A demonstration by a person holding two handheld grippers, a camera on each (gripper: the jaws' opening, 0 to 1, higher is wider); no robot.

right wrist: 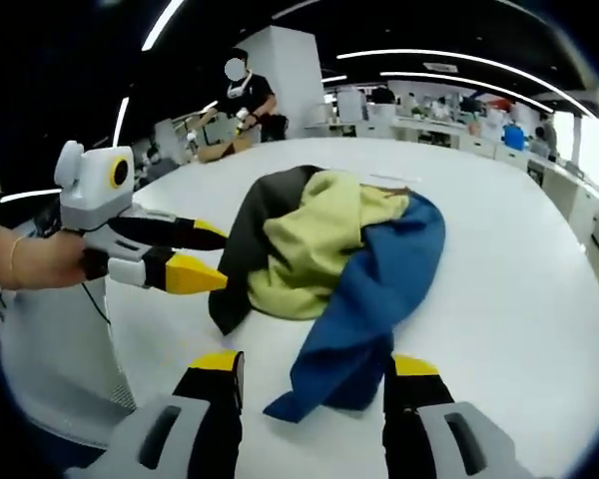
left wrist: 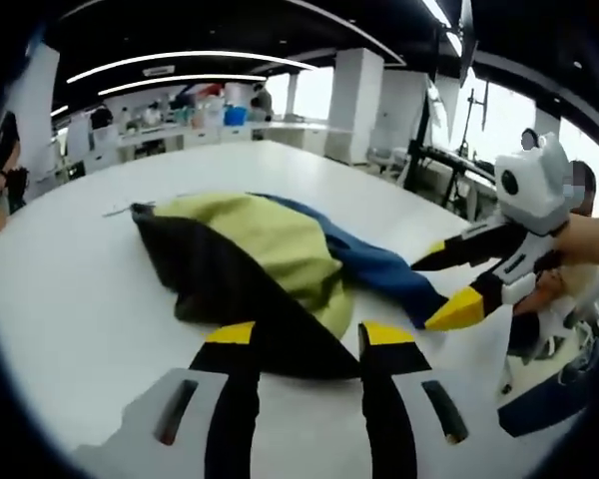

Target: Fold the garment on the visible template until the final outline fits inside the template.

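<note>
A crumpled garment in black, yellow-green and blue lies heaped on the white table. My left gripper is open at its near black edge, and black cloth lies between the jaws. From the right, my right gripper reaches in open, with the tip of the blue part between its fingers. In the right gripper view the garment has its blue flap nearest. My right gripper stands open astride that flap. My left gripper is open at the black side.
A hand holds the left gripper, with the rounded table edge just below it. A person in black stands behind the table. Benches with clutter and a white column lie beyond. Bare tabletop surrounds the garment.
</note>
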